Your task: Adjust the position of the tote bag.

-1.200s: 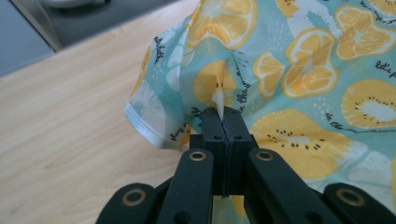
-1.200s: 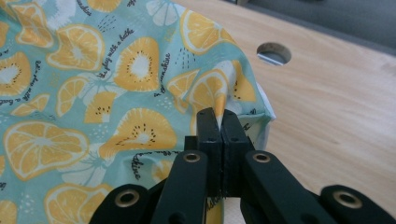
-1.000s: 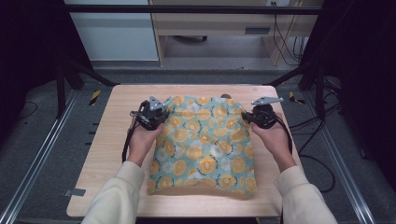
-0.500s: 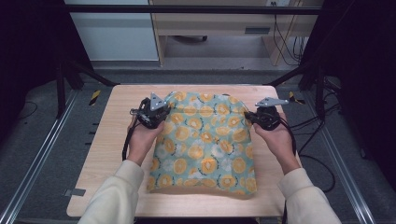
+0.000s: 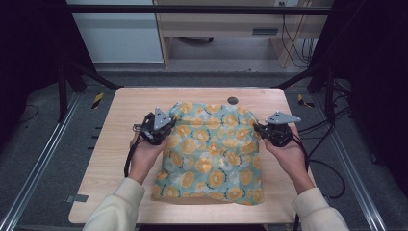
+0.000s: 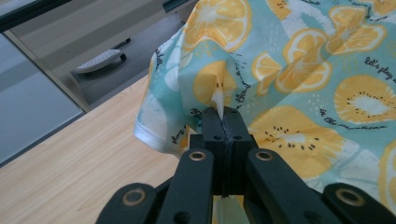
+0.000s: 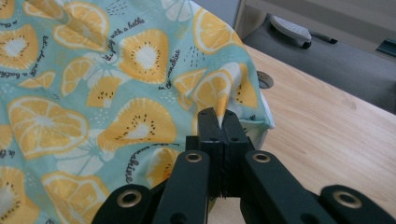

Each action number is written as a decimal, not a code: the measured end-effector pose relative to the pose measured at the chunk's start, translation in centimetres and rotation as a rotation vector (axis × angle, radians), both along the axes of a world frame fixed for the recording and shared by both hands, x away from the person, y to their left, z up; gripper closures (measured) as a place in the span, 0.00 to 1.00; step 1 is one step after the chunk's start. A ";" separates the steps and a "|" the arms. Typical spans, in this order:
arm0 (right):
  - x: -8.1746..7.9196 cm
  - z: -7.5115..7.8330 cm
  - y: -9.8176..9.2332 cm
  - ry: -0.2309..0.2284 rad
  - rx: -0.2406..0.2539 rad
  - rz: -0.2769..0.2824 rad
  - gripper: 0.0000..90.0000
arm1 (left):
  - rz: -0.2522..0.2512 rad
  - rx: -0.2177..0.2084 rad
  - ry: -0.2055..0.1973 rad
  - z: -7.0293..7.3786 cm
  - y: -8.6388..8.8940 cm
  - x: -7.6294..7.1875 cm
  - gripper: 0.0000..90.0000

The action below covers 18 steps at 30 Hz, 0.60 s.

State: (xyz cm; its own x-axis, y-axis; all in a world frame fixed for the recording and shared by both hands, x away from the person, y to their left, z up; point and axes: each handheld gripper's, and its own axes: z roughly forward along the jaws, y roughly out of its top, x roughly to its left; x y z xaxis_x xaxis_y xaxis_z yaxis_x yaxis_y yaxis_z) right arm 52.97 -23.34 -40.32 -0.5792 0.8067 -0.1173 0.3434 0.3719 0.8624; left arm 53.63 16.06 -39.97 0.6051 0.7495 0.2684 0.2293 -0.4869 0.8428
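Cloth (image 5: 211, 154) lies mid-table, near hem at 6 o'clock close to the front edge. Left gripper (image 6: 223, 114) at 9 o'clock, jaws clamped on a thin pinch of the fabric; right gripper (image 7: 219, 120) at 3 o'clock, likewise clamped on a fold. Risk: both bites look shallow, so a hard pull could slip them. Table (image 5: 120, 144) bare toward 12; small dark disc (image 5: 233, 100) there.

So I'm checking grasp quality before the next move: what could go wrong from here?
Each hand-held gripper, left and right, pinches only a small fold of the fruit-print cloth, so a pull might slip it free. Uneven pulling could also skew the cloth toward the wooden table's edge.
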 end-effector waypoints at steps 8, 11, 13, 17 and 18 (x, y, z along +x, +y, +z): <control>-1.9 -0.1 -0.2 -0.046 0.018 0.024 1.00 | -0.025 -0.011 -0.054 -0.7 0.6 -1.9 1.00; -2.9 0.0 -0.3 -0.055 0.023 0.057 1.00 | -0.039 -0.020 -0.079 -0.7 1.1 -3.0 1.00; -3.6 0.0 -0.3 -0.066 0.024 0.074 1.00 | -0.047 -0.028 -0.084 -0.8 1.3 -3.6 1.00; -5.4 -0.3 -0.4 -0.090 -0.002 0.103 1.00 | -0.073 -0.004 -0.108 -1.1 1.4 -5.1 1.00; -5.7 -0.3 -0.4 -0.091 -0.004 0.104 1.00 | -0.081 0.003 -0.112 -1.3 1.3 -5.4 1.00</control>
State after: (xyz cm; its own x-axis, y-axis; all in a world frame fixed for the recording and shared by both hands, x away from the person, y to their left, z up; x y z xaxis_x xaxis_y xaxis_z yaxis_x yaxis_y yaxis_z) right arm 47.29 -23.77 -40.66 -0.6466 0.7421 -0.1764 0.2233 0.4053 0.8865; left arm 48.22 17.39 -41.28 0.6294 0.6987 0.3402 0.0937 -0.5028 0.8593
